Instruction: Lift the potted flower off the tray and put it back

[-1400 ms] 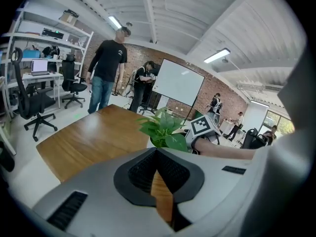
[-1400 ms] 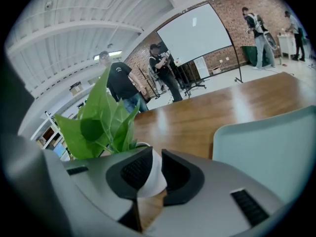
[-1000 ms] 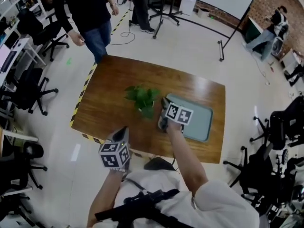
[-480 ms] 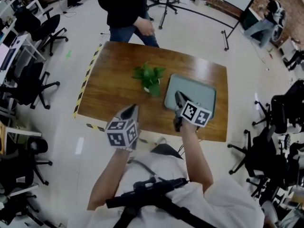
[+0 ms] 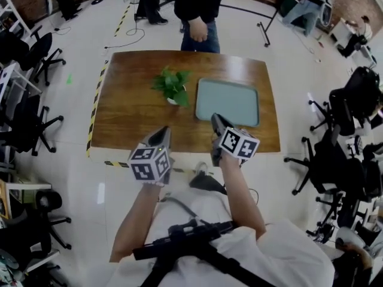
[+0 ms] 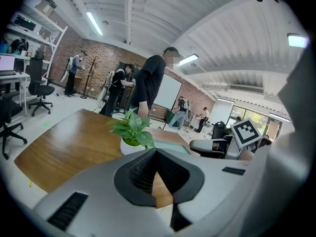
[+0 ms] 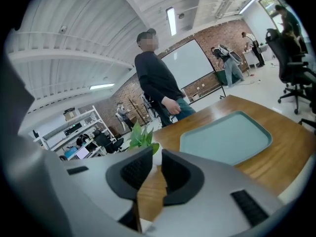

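The potted flower (image 5: pixel 172 85), green leaves in a white pot, stands on the wooden table (image 5: pixel 128 121) just left of the teal tray (image 5: pixel 228 101), which holds nothing. My left gripper (image 5: pixel 163 135) hovers over the table's near edge, its jaws closed tip to tip with nothing held. My right gripper (image 5: pixel 214 120) hangs open and empty over the near edge, short of the tray. The left gripper view looks past the left gripper (image 6: pixel 157 151) to the flower (image 6: pixel 132 127). In the right gripper view the right gripper (image 7: pixel 157 159) frames the pot (image 7: pixel 155 151), with the tray (image 7: pixel 224 137) to the right.
A person (image 5: pixel 197 14) stands at the table's far edge. Yellow-black tape (image 5: pixel 96 103) runs along the table's left side. Office chairs (image 5: pixel 27 121) stand on the floor to the left and more chairs (image 5: pixel 335 160) to the right.
Both grippers have drawn back from the flower and tray towards the table's near edge, the right one farther. The person has walked round to the far side. The flower has stayed beside the tray.
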`<state>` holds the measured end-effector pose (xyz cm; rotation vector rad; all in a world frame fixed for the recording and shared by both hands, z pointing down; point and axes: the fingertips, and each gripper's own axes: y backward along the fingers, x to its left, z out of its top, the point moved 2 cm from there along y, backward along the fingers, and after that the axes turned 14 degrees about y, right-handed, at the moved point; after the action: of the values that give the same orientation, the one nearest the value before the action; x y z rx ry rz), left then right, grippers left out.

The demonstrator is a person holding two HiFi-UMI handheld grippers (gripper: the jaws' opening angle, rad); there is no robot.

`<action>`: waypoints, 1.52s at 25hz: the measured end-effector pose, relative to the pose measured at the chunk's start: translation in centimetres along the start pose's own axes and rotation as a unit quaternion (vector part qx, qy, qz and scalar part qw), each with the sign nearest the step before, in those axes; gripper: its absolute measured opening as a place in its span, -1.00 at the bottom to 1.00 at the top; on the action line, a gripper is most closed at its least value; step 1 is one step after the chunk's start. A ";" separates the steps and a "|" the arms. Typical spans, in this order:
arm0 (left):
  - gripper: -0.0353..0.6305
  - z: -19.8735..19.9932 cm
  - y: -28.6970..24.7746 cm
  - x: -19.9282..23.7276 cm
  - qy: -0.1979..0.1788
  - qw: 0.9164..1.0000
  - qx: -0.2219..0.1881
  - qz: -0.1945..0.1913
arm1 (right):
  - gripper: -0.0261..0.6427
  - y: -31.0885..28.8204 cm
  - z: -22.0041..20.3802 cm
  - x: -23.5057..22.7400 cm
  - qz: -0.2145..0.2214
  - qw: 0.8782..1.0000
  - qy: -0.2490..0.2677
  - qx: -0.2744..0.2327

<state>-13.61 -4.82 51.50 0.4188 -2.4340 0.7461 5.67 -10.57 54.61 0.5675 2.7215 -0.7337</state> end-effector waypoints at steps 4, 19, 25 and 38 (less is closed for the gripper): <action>-0.89 -0.7 0.0 -0.7 -0.002 1.000 0.007 -0.005 | -0.68 1.0 -0.4 -0.5 -0.005 1.000 -0.011 -0.007; -0.89 0.5 -3.0 -1.0 0.008 1.000 0.001 0.025 | -0.45 -4.6 2.2 -2.6 0.043 0.999 -0.017 0.007; -0.89 1.6 -4.8 -1.0 0.014 0.999 -0.009 0.043 | -0.45 -9.6 2.9 -2.6 0.077 0.996 -0.002 0.042; -0.89 3.1 -8.0 0.1 0.037 0.995 -0.021 0.091 | -0.46 -20.2 1.2 -1.7 0.152 0.976 0.060 0.145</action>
<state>-11.50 -13.01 52.79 0.1507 -2.4358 0.7711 -1.35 -27.76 62.73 1.0982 2.5583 -1.0486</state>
